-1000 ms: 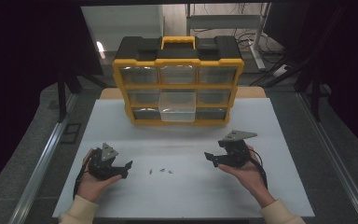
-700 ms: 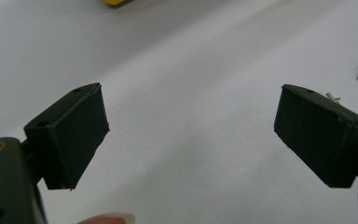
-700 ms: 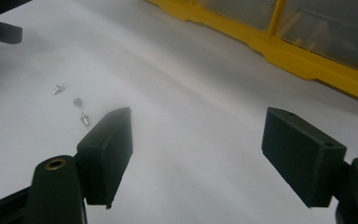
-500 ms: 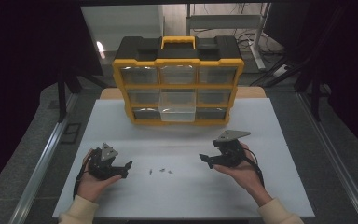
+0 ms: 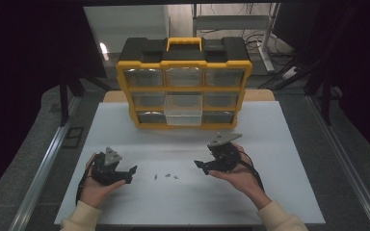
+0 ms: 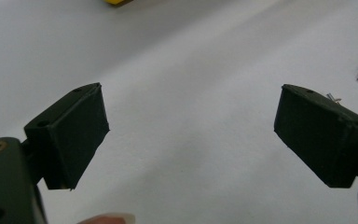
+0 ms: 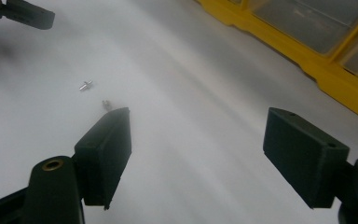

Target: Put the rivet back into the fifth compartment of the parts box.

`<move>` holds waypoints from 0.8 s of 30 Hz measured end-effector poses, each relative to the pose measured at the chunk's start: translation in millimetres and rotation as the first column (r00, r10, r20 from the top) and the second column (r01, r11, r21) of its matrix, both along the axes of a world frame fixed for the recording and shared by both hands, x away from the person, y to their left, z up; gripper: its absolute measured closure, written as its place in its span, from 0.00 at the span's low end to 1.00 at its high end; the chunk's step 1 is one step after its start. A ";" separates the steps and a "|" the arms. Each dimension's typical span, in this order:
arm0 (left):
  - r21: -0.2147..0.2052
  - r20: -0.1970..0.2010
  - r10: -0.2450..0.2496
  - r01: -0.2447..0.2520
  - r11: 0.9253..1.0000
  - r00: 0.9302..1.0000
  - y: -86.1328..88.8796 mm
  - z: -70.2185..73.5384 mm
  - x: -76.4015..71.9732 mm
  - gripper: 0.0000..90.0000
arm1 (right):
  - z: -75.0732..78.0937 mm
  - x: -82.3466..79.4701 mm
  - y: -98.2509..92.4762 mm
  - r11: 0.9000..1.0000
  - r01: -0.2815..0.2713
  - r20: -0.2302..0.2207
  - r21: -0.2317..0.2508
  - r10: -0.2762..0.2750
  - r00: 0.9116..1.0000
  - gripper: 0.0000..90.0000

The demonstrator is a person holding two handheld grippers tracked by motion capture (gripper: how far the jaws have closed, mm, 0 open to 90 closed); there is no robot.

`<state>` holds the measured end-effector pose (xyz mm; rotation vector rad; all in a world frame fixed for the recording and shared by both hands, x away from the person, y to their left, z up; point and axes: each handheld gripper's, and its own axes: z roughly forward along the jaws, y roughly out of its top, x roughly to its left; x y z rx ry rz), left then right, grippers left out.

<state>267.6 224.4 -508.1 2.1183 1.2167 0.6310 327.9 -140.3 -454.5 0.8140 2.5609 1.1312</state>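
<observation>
Near the front edge we hold the left gripper (image 5: pixel 131 173) at 7 o'clock and the right gripper (image 5: pixel 200 166) at 5, jaws apart. Between them lie small screws (image 5: pixel 166 176). At 12 stands the yellow organizer (image 5: pixel 184 86).

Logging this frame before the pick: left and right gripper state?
Left gripper: open, holding nothing, jaws spread wide over the white table.
Right gripper: open, holding nothing, near the small screws.

Left tool (image 5: pixel 131 174) low in left hand, jaws wide, right tool (image 5: pixel 201 166) likewise, pointing inward
</observation>
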 end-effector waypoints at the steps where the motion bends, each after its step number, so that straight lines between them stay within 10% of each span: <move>1: 0.005 -0.002 -0.001 0.001 1.000 1.000 0.0 0.1 -0.2 0.11 | -0.5 0.5 1.5 1.000 -0.005 0.000 -0.002 0.005 1.000 0.26; 24: -0.006 0.001 0.003 -0.003 1.000 1.000 -0.2 1.0 -1.2 0.11 | -15.1 -2.7 42.7 0.992 -0.101 -0.045 -0.070 0.098 0.994 0.26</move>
